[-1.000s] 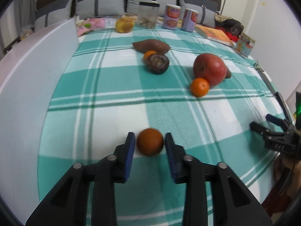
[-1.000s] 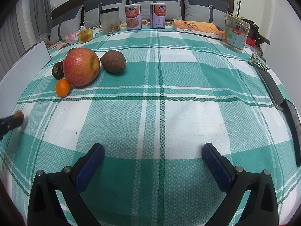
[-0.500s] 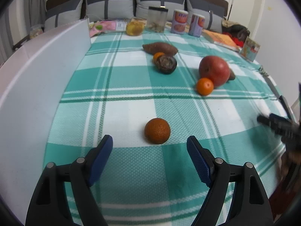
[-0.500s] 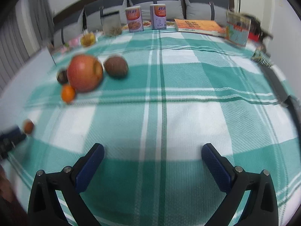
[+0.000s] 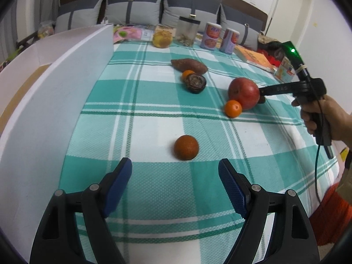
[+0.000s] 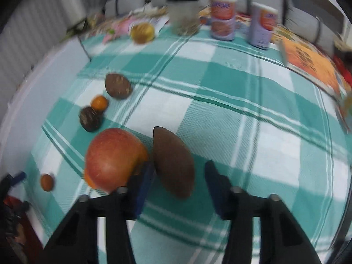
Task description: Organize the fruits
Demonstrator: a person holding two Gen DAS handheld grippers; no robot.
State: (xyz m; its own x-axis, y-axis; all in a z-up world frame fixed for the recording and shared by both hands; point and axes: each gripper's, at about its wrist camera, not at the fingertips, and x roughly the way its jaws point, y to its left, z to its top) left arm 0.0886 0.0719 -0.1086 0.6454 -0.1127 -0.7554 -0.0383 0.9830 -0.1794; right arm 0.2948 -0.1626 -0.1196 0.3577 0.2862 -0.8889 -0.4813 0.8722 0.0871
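My left gripper (image 5: 175,175) is open and empty, just behind a dark orange fruit (image 5: 186,147) that lies free on the checked cloth. My right gripper (image 6: 177,177) is open, its jaws on either side of a brown oval fruit (image 6: 173,161) without closing on it. A red apple (image 6: 113,159) sits against its left finger, with a small orange (image 5: 233,108) beside it. Farther off lie a dark round fruit (image 5: 195,83), another small orange (image 5: 187,74) and a sweet potato (image 5: 189,65). In the left wrist view the right gripper (image 5: 267,91) reaches in behind the apple (image 5: 243,93).
A white board (image 5: 55,92) stands along the left side of the cloth. At the back are a yellow fruit (image 5: 162,39), a clear jar (image 5: 187,32), two cans (image 5: 212,36) and a book (image 5: 253,58). Grey cushions line the far edge.
My left gripper let go of the dark orange fruit, opened wide and drew back. My right gripper swept left and forward to the apple and now straddles the brown oval fruit.
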